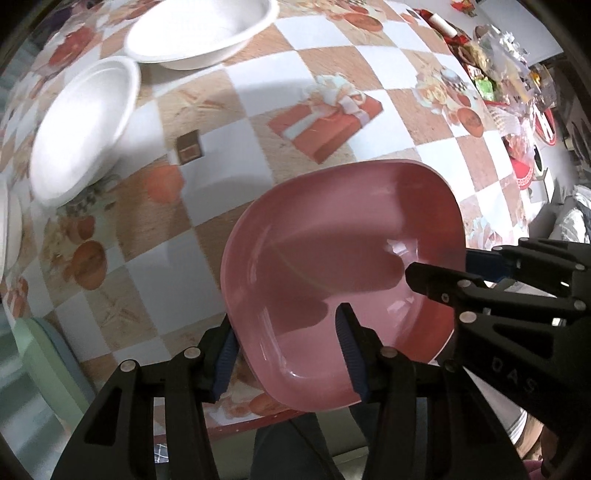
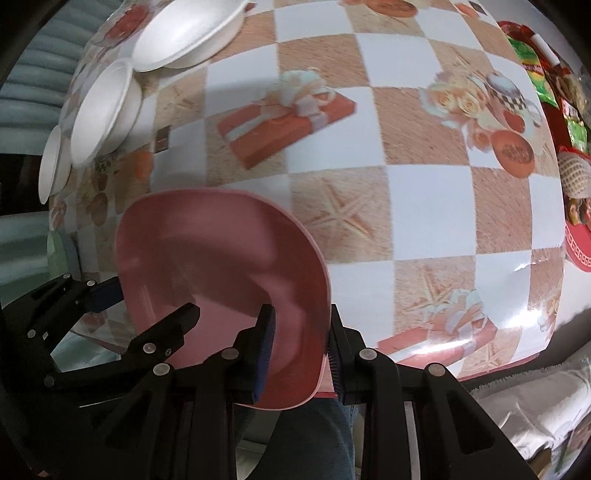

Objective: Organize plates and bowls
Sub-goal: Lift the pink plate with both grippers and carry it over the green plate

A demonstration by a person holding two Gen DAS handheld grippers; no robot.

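Note:
A pink squarish plate (image 1: 343, 266) is held tilted above the near edge of the checkered table (image 1: 240, 122). My left gripper (image 1: 286, 356) is shut on its near-left rim. My right gripper (image 2: 301, 354) is shut on its right rim, and it shows at the right of the left wrist view (image 1: 458, 273). The plate shows in the right wrist view (image 2: 221, 266) too, with the left gripper (image 2: 122, 317) at its left side. White bowls (image 1: 85, 125) (image 1: 199, 29) sit at the far left of the table.
Snack packets and red items (image 1: 509, 85) crowd the table's right end. A third white bowl (image 2: 53, 166) sits at the left edge. A pale green and blue thing (image 1: 48, 358) lies below the table's left side. A person's leg (image 1: 291, 443) is under the near edge.

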